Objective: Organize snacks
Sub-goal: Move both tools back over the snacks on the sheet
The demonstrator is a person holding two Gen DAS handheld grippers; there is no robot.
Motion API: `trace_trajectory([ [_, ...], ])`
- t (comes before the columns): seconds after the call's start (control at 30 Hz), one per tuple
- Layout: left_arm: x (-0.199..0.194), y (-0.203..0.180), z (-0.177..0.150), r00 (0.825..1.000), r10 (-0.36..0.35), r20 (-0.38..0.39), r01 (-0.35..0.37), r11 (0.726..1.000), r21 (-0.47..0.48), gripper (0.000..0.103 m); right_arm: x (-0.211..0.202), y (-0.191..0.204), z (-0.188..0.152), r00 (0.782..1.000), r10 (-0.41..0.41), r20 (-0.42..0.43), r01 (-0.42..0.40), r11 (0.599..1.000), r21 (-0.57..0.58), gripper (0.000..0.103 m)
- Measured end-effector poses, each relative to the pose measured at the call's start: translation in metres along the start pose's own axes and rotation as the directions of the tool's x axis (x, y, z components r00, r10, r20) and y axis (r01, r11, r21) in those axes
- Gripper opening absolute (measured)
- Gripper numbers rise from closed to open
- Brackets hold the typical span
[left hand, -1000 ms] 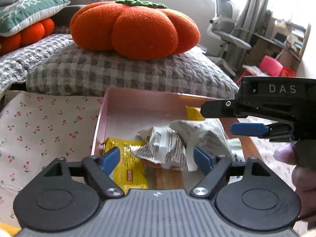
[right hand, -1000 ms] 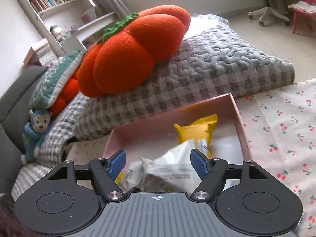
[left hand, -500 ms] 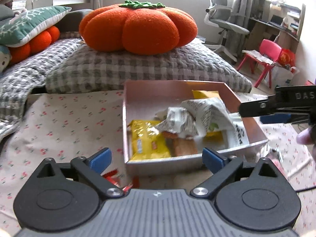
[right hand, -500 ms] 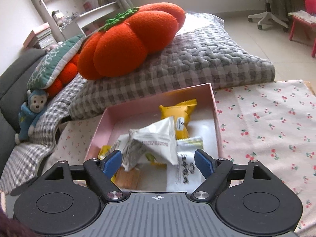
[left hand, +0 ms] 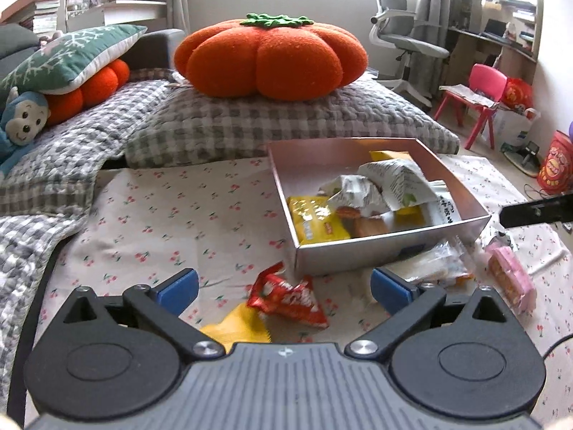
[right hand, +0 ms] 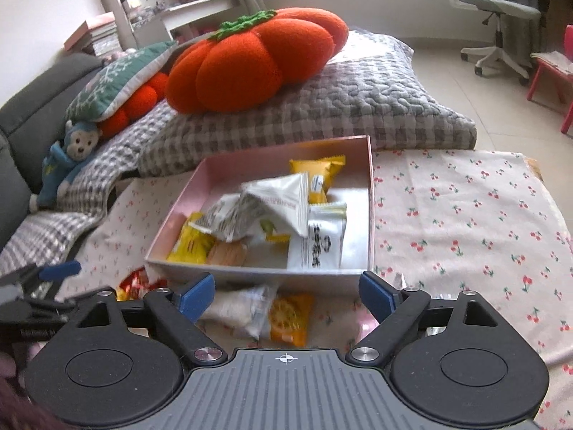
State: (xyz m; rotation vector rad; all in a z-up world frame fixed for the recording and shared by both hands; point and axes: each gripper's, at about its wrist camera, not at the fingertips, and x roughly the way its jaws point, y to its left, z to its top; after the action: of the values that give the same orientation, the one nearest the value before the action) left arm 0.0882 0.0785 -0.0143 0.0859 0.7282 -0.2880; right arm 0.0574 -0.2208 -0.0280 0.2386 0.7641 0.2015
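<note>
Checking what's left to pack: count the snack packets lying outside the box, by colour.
Red packet: 1
Yellow packet: 1
Pink packet: 1
Clear packet: 1
Total: 4

The left gripper (left hand: 283, 288) is filling the bottom of its own view, angled downward, its two blue-tipped jaws standing wide apart after just opening further, with nothing pinched between them. The right gripper (right hand: 286, 294) is sitting low in its own view, also tilted down, its jaws likewise spread and just widening, gripping nothing. In the right wrist view, the left gripper is showing at the lower left edge.
</note>
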Motion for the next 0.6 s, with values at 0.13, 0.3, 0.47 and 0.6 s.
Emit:
trace_trajectory([
  [0.13,-0.008,0.004,-0.005,1.000,0.006,0.021,-0.005,1.000,-0.007,0.102,-0.006,-0.001,-0.012,1.000,-0.028,-0.003,0.028,0.999,-0.018,0.090],
  [0.3,-0.014,0.002,-0.016,1.000,-0.001,0.012,0.001,1.000,0.006,0.102,-0.011,-0.004,-0.028,0.999,-0.042,-0.011,0.041,0.998,-0.056,0.091],
  [0.47,-0.015,-0.007,-0.030,0.999,-0.042,-0.028,0.042,0.999,0.016,0.102,-0.013,-0.008,-0.044,0.997,-0.066,-0.032,0.063,0.995,-0.083,0.093],
  [0.6,-0.015,-0.021,-0.043,0.994,-0.083,-0.069,0.087,0.995,0.051,0.102,-0.014,-0.012,-0.055,0.996,-0.078,-0.049,0.073,0.992,-0.100,0.093],
])
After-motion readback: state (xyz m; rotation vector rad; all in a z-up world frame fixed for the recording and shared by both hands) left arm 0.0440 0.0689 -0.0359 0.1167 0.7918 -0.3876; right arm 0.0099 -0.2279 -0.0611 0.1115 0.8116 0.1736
